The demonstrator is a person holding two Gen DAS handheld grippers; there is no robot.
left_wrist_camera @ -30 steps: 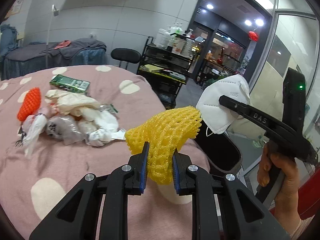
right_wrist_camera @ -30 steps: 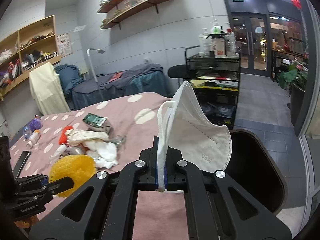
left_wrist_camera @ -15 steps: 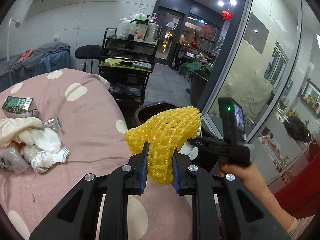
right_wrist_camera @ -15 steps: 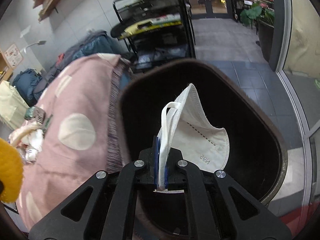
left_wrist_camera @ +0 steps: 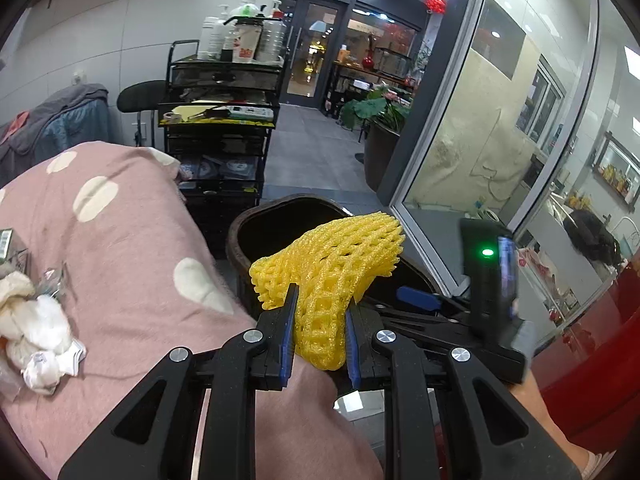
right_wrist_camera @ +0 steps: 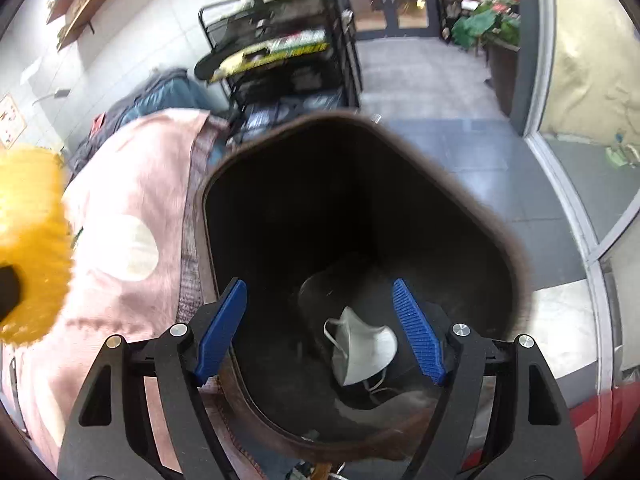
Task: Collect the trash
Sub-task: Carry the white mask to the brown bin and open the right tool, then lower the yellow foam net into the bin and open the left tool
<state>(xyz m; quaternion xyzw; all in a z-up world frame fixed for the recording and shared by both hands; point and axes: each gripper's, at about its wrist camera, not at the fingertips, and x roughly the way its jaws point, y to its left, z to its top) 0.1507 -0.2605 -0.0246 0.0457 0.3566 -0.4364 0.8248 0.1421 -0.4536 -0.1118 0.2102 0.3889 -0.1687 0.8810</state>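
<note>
My left gripper [left_wrist_camera: 319,312] is shut on a yellow foam fruit net [left_wrist_camera: 332,264], held over the edge of the pink dotted bed cover near the dark trash bin [left_wrist_camera: 256,220]. The net shows again as a yellow blur [right_wrist_camera: 28,240] at the left of the right wrist view. My right gripper [right_wrist_camera: 320,312] hangs over the bin's brown rim [right_wrist_camera: 516,248], its jaws opening with nothing between the blue pads [right_wrist_camera: 420,336]. A white face mask [right_wrist_camera: 362,348] lies on the bin's bottom below them. In the left wrist view the right gripper [left_wrist_camera: 416,300] sits just right of the net, a hand under it.
Crumpled white tissues and wrappers [left_wrist_camera: 36,320] lie on the pink bed cover [left_wrist_camera: 120,248] at the left. A black wire cart with bottles [left_wrist_camera: 220,120] stands behind the bin. A glass partition [left_wrist_camera: 500,140] runs along the right, and a red surface [left_wrist_camera: 592,360] lies below it.
The right gripper went down over the bin and opened; the mask dropped out of it to the bin's bottom. The left gripper carried the yellow net rightward toward the bin.
</note>
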